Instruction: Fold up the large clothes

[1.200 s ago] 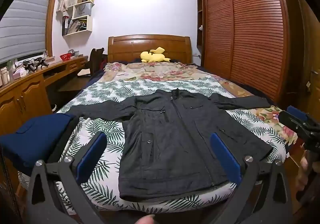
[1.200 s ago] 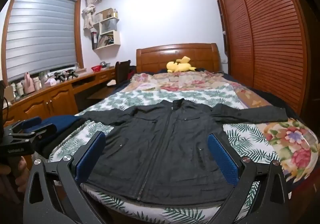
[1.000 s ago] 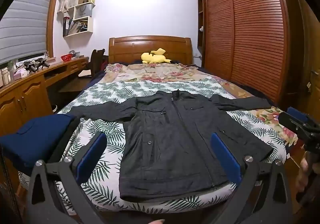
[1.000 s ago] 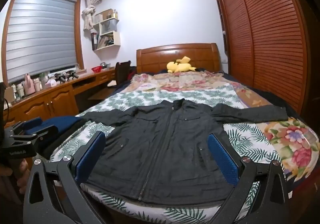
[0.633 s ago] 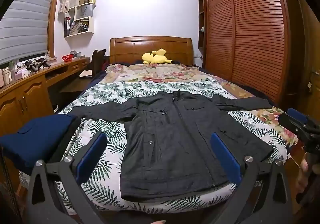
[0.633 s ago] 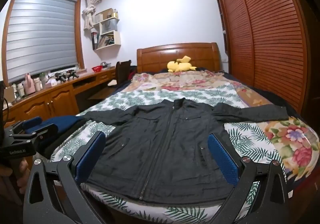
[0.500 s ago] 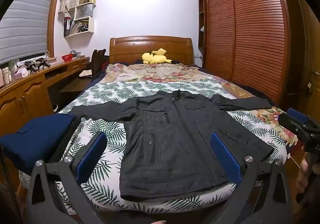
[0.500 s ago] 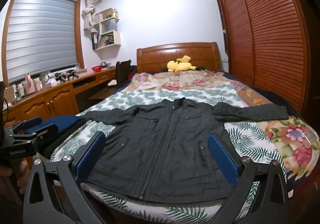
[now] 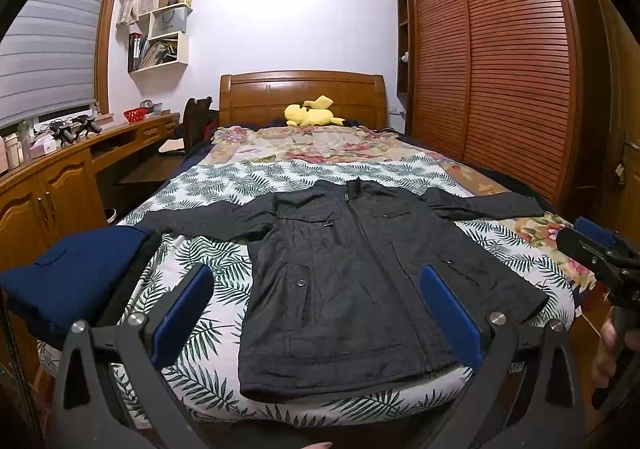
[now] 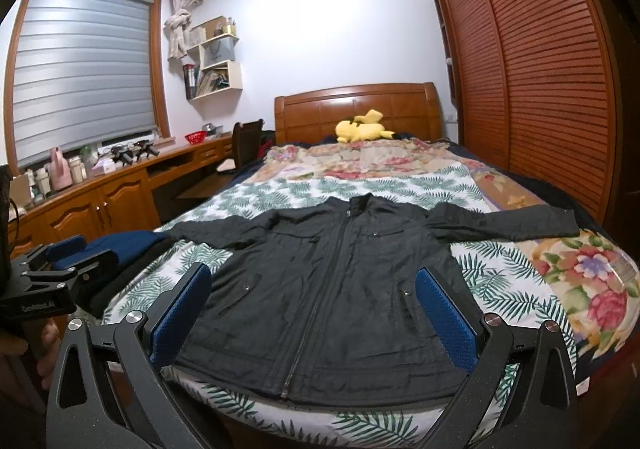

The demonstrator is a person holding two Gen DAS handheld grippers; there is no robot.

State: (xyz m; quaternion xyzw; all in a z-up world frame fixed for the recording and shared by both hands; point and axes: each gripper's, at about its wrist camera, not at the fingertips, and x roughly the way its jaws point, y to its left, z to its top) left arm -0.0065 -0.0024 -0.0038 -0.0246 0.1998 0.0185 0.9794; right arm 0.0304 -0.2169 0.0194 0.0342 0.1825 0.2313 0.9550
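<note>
Black jacket [image 9: 352, 273] spread flat, sleeves outstretched, on the bed [image 9: 200, 261], ready for folding; left gripper [image 9: 316, 309] and right gripper [image 10: 312, 309] hover wide apart, holding nothing.

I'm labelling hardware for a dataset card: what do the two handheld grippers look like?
Both match. The left gripper and the right gripper have black angular metal frames with cut-out slots, silver round bolts, and blue textured pads lining the jaws. White lettering, too small to read, marks the left gripper's body in the right wrist view.
</note>
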